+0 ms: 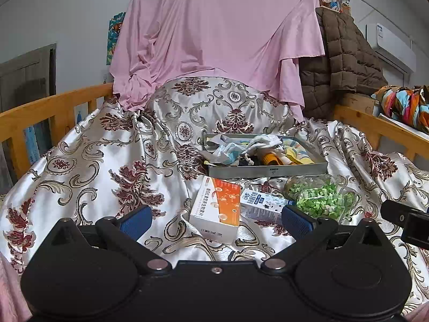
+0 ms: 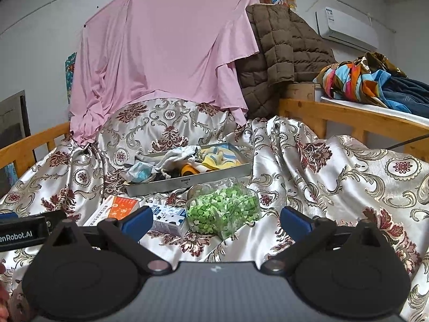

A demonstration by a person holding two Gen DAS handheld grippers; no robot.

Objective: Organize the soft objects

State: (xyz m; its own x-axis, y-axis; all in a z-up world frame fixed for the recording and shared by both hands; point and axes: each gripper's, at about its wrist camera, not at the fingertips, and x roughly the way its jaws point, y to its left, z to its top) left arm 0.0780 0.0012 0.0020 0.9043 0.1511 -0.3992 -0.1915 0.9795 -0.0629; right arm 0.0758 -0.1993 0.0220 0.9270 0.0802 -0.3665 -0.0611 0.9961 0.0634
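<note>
Left wrist: left gripper (image 1: pixel 214 221) spread wide, holding nothing; right gripper (image 2: pixel 215 221) likewise. Tray (image 1: pixel 268 171) heaped with cloths (image 1: pixel 241 147) (socks, maybe), just behind box (image 1: pixel 218 209).

A crumpled heap of soft objects (image 1: pixel 257 149) (pale grey cloth, a white-and-blue rag, a yellow patterned towel, something orange) fills the shallow metal tray (image 1: pixel 268 171) lying on the bedspread.

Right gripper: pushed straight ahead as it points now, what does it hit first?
Most likely the jar of green bits, lying on its side on the bedspread between the open right gripper fingers. Tray sits behind it. Depth is uncertain.
</note>
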